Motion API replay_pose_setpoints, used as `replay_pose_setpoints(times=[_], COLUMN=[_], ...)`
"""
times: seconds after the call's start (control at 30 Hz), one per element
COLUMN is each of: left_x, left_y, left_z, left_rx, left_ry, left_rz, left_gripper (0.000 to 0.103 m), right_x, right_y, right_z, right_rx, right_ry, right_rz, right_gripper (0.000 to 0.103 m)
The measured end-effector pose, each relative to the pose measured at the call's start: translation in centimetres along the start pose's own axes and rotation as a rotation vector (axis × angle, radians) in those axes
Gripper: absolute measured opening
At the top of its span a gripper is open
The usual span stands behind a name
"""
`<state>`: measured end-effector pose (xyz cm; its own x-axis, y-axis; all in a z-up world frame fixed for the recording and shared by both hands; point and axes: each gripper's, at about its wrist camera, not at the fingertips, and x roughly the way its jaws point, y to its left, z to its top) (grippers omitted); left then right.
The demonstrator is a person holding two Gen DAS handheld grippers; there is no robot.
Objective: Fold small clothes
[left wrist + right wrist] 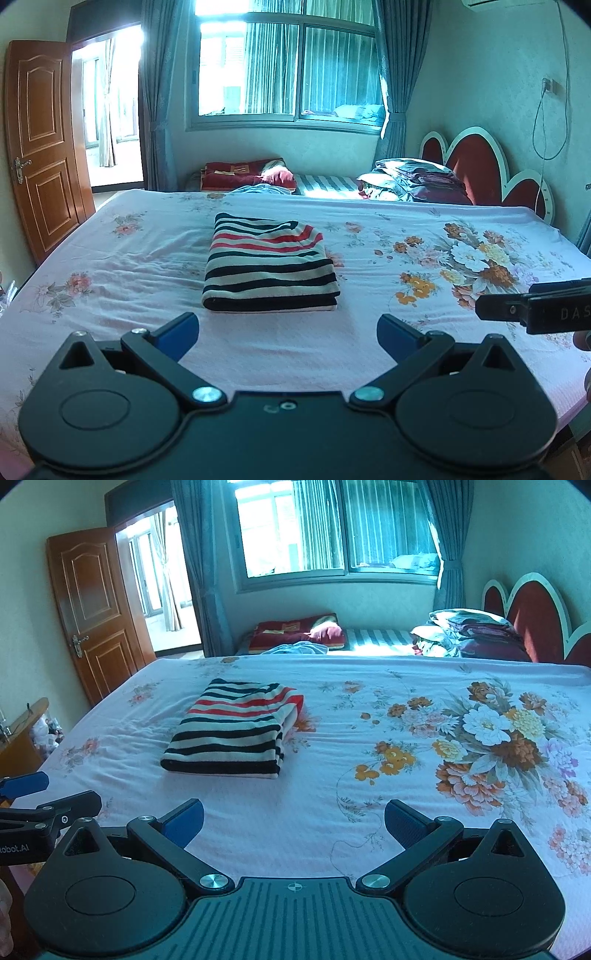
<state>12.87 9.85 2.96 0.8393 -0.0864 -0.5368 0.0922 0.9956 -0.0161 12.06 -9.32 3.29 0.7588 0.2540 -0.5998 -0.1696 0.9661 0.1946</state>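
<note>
A small striped garment [269,267], black, white and red, lies folded into a neat rectangle on the pink flowered bed sheet [110,280]. In the right wrist view the same striped garment [232,731] sits left of centre. My left gripper [288,332] hovers just short of its near edge, blue pads wide apart and holding nothing. My right gripper [293,821] is open too, over bare sheet to the right of the garment. The other tool's black arm [532,304] pokes in at the right edge of the left wrist view.
A red heart-shaped headboard [480,170] and a pile of folded bedding [410,179] stand at the bed's far right. A second bed with a red blanket [236,173] lies under the window. A wooden door [40,140] stands ajar at left.
</note>
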Motion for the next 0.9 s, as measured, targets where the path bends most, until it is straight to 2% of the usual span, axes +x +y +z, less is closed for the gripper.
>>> replay_pose_setpoints(times=[0.9], left_x=[0.15], left_y=[0.32], left_z=[-0.13], left_rx=[0.004], left_ry=[0.002], left_rz=[-0.006], left_gripper=[0.103], right_x=[0.42], right_y=[-0.19], right_z=[-0.33], right_rx=[0.005], right_ry=[0.011], right_rz=[-0.014], right_gripper=[0.103])
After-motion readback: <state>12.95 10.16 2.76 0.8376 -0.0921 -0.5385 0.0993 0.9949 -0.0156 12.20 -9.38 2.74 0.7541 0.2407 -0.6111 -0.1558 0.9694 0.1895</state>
